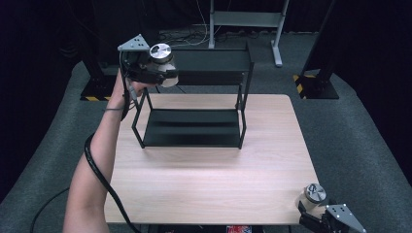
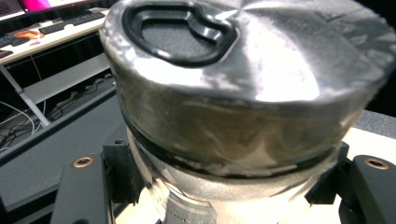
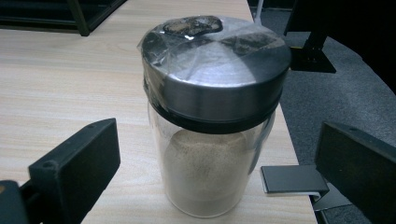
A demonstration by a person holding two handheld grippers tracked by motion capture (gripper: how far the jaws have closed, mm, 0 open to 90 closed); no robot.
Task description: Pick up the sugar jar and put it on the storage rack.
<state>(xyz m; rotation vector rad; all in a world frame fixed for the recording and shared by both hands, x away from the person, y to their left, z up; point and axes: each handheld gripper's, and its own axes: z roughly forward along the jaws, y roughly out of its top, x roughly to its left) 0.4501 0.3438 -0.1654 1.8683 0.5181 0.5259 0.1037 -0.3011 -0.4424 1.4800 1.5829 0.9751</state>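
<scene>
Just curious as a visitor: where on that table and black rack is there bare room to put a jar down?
The light wooden table lies bare between the black two-tier metal rack and its near edge. Both rack shelves look bare. The near right corner is crowded: a steel-lidded glass jar stands there.

The first jar (image 1: 163,60) is a glass shaker with a wide silver metal lid, and it is held up in the air beside the top shelf of the black rack (image 1: 194,97), at the rack's left end. In the left gripper view this jar (image 2: 243,93) is seen very close, tilted, with a black ring-shaped opening on the shiny lid. The second jar (image 3: 210,116) looks the same, stands upright on the wooden table (image 3: 56,84) at its near right corner, and holds a pale powder in its lower part.
</scene>
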